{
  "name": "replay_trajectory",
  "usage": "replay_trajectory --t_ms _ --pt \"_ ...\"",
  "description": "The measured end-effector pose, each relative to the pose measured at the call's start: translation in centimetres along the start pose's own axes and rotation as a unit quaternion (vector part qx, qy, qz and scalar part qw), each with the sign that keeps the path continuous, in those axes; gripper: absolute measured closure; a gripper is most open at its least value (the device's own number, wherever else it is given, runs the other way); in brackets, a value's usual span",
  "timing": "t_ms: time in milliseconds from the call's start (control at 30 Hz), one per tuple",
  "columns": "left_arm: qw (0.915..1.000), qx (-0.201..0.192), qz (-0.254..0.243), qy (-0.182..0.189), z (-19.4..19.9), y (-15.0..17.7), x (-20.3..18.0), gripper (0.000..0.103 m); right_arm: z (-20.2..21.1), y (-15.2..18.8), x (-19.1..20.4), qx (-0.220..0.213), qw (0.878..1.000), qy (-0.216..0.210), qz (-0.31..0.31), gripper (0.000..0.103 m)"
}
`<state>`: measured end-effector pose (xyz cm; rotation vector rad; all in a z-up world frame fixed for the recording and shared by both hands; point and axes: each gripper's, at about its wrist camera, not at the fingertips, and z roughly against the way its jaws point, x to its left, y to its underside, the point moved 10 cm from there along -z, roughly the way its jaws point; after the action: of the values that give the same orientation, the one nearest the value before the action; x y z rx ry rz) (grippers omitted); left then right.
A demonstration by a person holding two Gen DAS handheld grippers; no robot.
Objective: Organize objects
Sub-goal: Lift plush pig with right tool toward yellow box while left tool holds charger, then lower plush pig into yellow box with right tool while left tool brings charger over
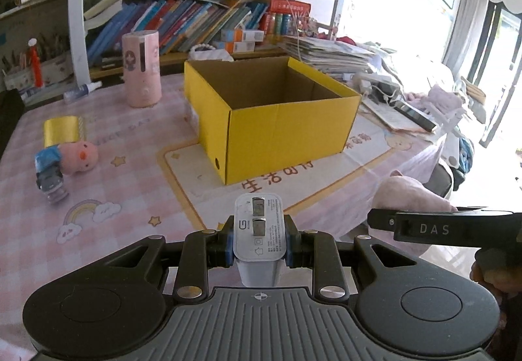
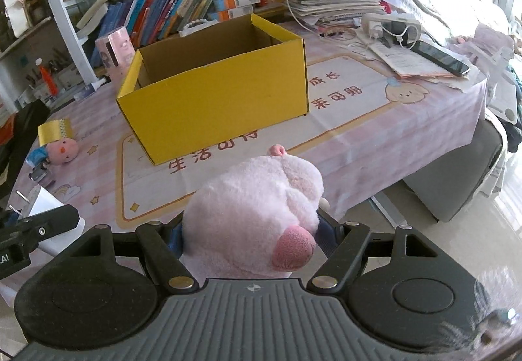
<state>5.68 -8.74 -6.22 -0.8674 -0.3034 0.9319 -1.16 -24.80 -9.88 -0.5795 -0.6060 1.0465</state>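
Clamped between left gripper (image 1: 260, 250) fingers (image 1: 225, 248): white charger (image 1: 260, 230), prong face up toward the camera, two flat prongs folded, long axis running away along the fingers toward the yellow box (image 1: 274, 119). Held above the near edge of the pink checked surface (image 1: 114, 185).

Farther left on that surface: gold tape roll (image 1: 62, 129), small pink plush head (image 1: 81, 155), pink cylinder (image 1: 142, 67) upright near the bookshelf.

Centre: box open-topped, nothing seen inside, resting on the printed mat, well apart from both held things.

Right: right gripper (image 2: 251, 240) with fingers apart yet pressed into a pink plush pig (image 2: 257, 194), snout tip pointing forward toward the box, body lengthwise along the fingers, over the surface's near edge.
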Motion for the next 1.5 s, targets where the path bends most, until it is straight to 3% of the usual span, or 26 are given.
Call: replay_trajectory --t_ms 733,1167,1500 --pt "0.9997 -0.011 -0.011 -0.017 -2.9 -3.1 -1.1 0.078 -2.9 -3.6 -0.8 0.005 0.999 -0.016 0.027 0.030" --pt "0.9963 -0.074 -0.025 -0.037 -5.7 -10.8 -1.9 0.078 -3.7 -15.3 -0.2 -0.104 0.991 -0.045 0.071 0.030" --pt "0.9937 -0.078 -0.007 -0.079 -10.8 -14.5 -1.0 0.078 -8.5 -22.7 1.1 -0.127 0.981 -0.089 0.116 0.030"
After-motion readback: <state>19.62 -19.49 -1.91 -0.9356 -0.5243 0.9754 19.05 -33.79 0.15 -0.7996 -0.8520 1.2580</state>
